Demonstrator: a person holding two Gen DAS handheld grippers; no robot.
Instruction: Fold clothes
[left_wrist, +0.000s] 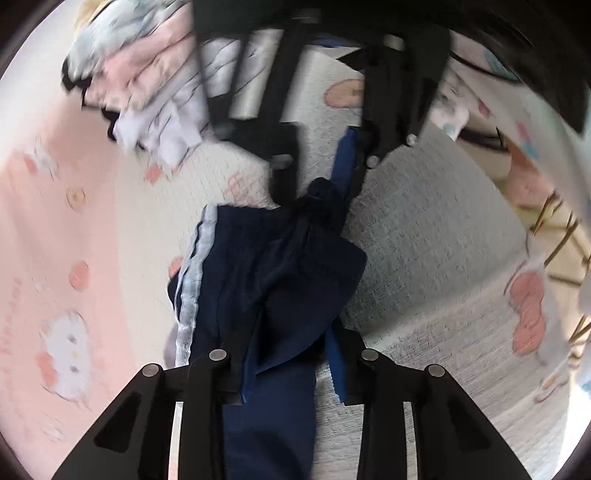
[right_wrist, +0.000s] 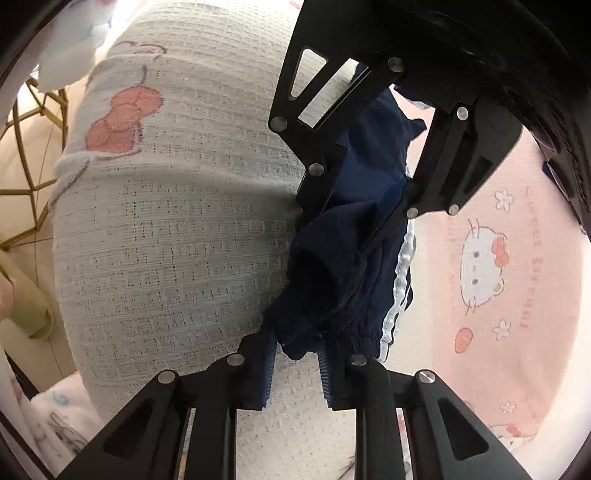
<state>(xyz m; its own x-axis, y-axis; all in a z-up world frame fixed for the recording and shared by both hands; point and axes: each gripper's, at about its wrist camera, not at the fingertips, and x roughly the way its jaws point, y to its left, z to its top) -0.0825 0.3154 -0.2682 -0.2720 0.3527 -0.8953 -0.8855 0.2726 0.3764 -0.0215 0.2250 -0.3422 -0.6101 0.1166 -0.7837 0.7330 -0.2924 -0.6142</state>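
Bedding in pink cartoon print (left_wrist: 55, 229) and a pale woven blanket (right_wrist: 177, 229) carry small navy shorts with a white side stripe (left_wrist: 266, 273), bunched between two sets of tongs. Left tongs (left_wrist: 286, 373) pinch one edge; right tongs (right_wrist: 297, 363) clamp the opposite edge. Fabric looks light, limp and likely slippery, best taken at waistband corners or hems.

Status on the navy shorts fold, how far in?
Early. Done: both grippers have hold of the navy shorts. In hand: left gripper and right gripper each pinch bunched cloth at opposite ends over the white blanket. Left: no neat fold shows yet, and a crumpled clothes pile waits.
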